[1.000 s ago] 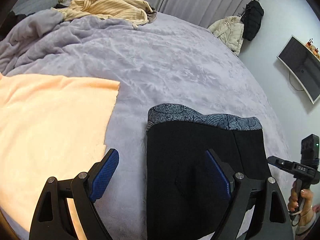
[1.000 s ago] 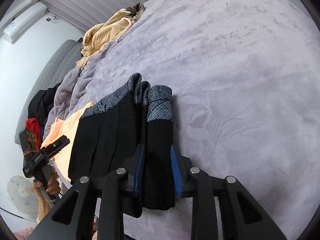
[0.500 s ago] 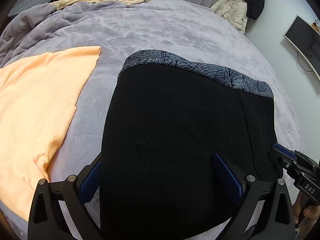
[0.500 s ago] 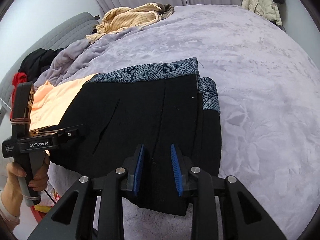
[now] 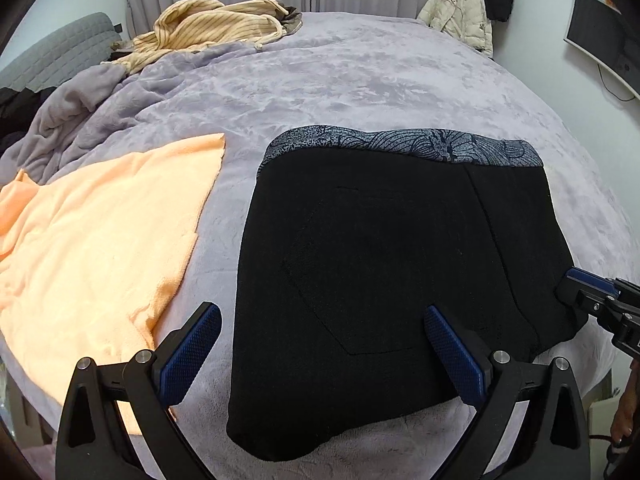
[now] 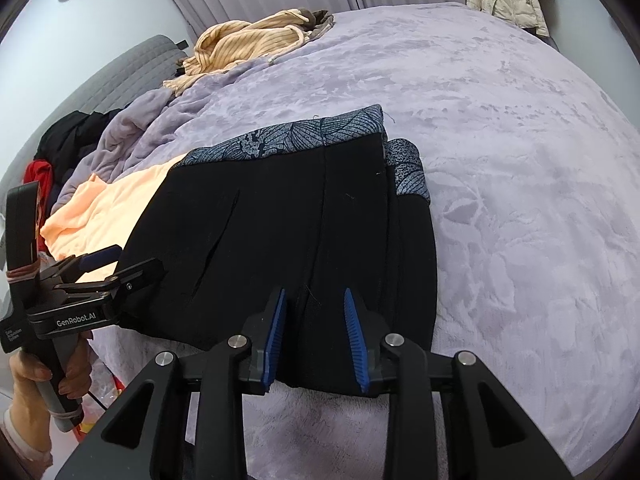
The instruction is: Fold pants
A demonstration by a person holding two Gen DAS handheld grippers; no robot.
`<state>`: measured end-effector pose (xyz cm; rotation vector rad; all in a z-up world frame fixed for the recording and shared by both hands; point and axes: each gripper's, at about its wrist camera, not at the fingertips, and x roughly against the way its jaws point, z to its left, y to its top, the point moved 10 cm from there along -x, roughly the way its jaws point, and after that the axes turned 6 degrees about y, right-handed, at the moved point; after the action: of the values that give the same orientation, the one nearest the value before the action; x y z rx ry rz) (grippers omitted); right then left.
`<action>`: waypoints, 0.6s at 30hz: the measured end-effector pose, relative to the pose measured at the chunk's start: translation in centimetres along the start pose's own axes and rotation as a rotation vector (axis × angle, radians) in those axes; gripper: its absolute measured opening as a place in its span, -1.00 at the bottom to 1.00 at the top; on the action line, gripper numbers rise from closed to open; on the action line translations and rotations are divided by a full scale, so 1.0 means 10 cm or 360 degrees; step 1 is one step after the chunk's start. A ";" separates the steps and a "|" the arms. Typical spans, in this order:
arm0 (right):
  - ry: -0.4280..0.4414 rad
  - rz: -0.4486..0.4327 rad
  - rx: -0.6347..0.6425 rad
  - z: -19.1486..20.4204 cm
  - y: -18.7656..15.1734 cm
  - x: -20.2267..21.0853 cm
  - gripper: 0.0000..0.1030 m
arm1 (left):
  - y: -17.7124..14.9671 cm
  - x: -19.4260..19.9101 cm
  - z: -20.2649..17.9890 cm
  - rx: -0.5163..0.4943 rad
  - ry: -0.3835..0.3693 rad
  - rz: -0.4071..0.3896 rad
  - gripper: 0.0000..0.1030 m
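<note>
The black pants (image 5: 380, 240) with a grey patterned waistband (image 5: 400, 144) lie folded flat on the purple bed, waistband at the far side. My left gripper (image 5: 322, 314) stands wide open over their near left edge, its right pad above the cloth and its left pad above the blanket. In the right wrist view the pants (image 6: 280, 208) show a second layer along the right side. My right gripper (image 6: 315, 292) hovers at their near edge with its jaws opening a little; the cloth lies between the pads, unpinched. The left gripper (image 6: 132, 260) shows at the left, in a hand.
An orange towel (image 5: 100, 240) lies spread left of the pants. A striped yellow garment (image 5: 216, 24) and bunched blanket sit at the far left of the bed (image 5: 360, 80). A pale jacket (image 5: 464, 12) and a monitor (image 5: 600, 40) stand beyond the bed at the right.
A second ago the right gripper held a bunched fold of the pants; it has let go and they now lie flat. Both grippers have swung toward the pants' near edge.
</note>
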<state>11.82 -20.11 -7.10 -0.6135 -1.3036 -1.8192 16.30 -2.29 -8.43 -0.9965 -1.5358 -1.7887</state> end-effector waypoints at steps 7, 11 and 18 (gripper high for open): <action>-0.0015 -0.0012 -0.0063 0.04 -0.04 0.19 -0.05 | -0.07 0.13 0.05 -0.0008 0.0022 -0.0037 0.98; -0.0032 0.0001 -0.0028 0.09 -0.08 0.26 0.23 | -0.10 0.26 -0.03 0.0016 -0.0019 -0.0083 0.98; -0.0084 -0.0005 -0.0045 0.12 -0.05 0.36 0.70 | -0.12 0.41 -0.16 -0.0008 -0.0022 -0.0118 0.98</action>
<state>9.31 -20.06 -4.23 -0.6791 -1.3164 -1.8378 12.72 -3.46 -5.80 -0.9677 -1.5965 -1.8407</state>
